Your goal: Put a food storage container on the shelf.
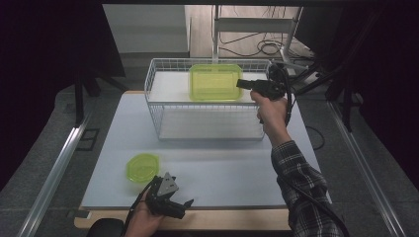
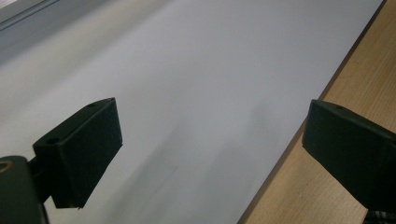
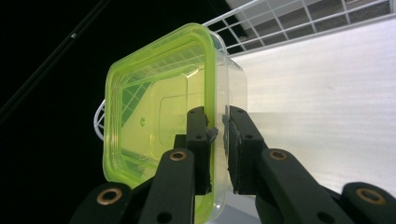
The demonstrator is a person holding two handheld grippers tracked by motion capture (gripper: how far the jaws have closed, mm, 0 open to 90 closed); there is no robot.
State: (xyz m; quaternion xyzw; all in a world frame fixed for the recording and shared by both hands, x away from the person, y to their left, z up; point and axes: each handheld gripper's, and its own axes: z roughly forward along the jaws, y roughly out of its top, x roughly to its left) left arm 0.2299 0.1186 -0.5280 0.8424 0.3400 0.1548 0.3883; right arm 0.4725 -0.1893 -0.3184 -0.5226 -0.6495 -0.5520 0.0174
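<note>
The translucent yellow-green rectangular plastic container (image 3: 159,135) hangs over the white wire basket (image 1: 153,106), its rim pinched by the right gripper (image 3: 218,140) jaws (no readable label on it). The left gripper (image 2: 210,154), jaws spread and empty, rests at the white tabletop (image 1: 222,168) edge near a round yellow-green lid (image 1: 142,167).

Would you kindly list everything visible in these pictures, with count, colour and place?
rectangular container: one, clear yellow-green, held above the wire basket, its wall gripped by the right tongs.
round lid: one, yellow-green, on the table near the left front.
wire basket: one, white, at the table's far middle.
table: one, white top with a wooden edge.
right tongs: black, shut on the container's wall, over the basket.
left tongs: black, open and empty, at the table's near edge.
sleeve: one, plaid, right arm.
</note>
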